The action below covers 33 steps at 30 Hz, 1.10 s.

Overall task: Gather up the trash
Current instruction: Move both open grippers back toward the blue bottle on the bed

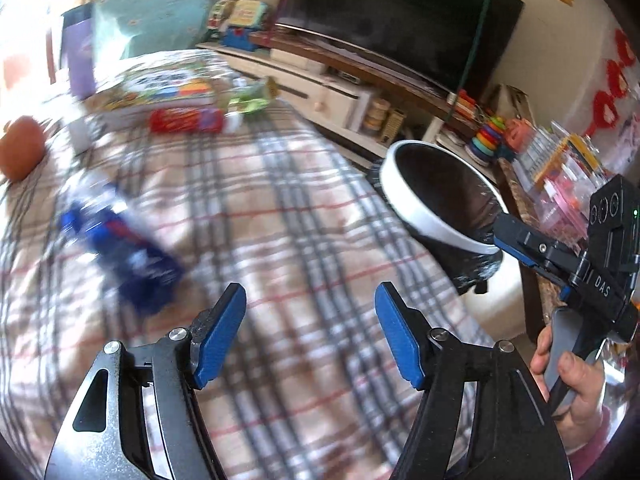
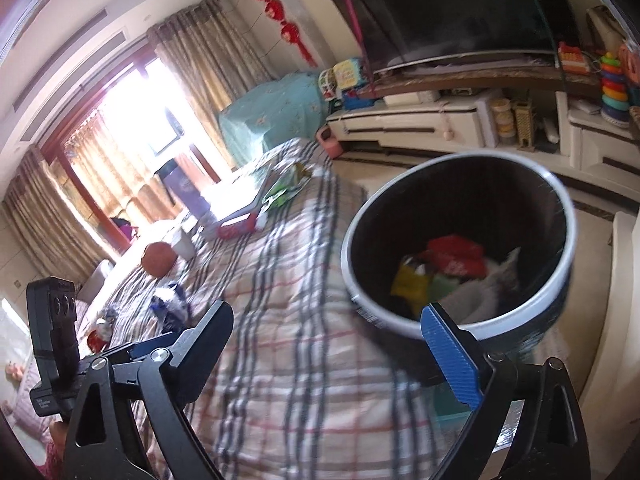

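1. Both jaws of the left gripper (image 1: 310,334) are held apart, empty, over the plaid-covered bed (image 1: 280,220).
2. Fingers of the right gripper (image 2: 340,344) are spread, empty.
3. At the bed's right edge, a white-rimmed black-lined round bin (image 2: 560,280) is seen, holding red and yellow wrappers (image 2: 452,262).
4. Near the left edge, a blurred blue wrapper (image 1: 124,248) is seen lying.

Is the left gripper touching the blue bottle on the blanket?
Apart. The left wrist view shows the left gripper open, with plaid blanket visible between its jaws and the blue bottle.

We see a plaid-covered bed (image 1: 280,208) carrying a blue wrapper (image 1: 120,240), red packet (image 1: 186,120), green wrapper (image 1: 252,98), orange ball (image 1: 20,148) and white cup (image 2: 183,245).
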Available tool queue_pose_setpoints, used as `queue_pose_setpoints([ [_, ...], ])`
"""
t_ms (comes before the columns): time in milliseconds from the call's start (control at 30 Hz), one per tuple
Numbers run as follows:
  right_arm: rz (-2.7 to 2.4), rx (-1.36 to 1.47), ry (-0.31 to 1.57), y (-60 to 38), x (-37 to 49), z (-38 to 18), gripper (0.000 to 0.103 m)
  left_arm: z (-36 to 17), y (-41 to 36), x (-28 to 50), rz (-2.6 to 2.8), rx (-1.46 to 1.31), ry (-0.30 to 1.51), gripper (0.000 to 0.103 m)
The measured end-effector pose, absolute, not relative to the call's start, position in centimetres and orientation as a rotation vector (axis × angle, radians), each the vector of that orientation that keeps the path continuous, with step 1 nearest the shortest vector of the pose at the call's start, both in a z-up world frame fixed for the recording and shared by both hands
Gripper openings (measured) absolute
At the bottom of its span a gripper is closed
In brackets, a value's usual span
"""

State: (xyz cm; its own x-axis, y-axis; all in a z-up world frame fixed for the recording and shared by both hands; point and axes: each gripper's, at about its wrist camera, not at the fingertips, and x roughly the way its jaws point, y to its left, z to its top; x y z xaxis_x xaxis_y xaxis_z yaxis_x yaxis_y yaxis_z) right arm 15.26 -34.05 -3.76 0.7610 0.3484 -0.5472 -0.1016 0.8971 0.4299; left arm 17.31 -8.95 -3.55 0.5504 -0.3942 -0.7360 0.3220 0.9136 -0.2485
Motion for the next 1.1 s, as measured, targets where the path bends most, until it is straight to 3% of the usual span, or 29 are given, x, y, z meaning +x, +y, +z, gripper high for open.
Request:
queue_pose_setpoints([
  [433,0.375,0.300,0.747,-25.7,15.7,-5.6,0.096,-6.3,2.0,14.9,-0.171,-0.189,0.899,0.070],
  [900,0.539,0.105,0.751,-16.5,16.7,-6.0,0.096,-6.3,7.7,14.3,-0.003,-0.204,0.854,0.095],
  [1100,0.574,0.057,0.753,-13.4,18.1,-5.9,0.096,-6.4,9.6,14.7,0.058,-0.218,0.865,0.096],
])
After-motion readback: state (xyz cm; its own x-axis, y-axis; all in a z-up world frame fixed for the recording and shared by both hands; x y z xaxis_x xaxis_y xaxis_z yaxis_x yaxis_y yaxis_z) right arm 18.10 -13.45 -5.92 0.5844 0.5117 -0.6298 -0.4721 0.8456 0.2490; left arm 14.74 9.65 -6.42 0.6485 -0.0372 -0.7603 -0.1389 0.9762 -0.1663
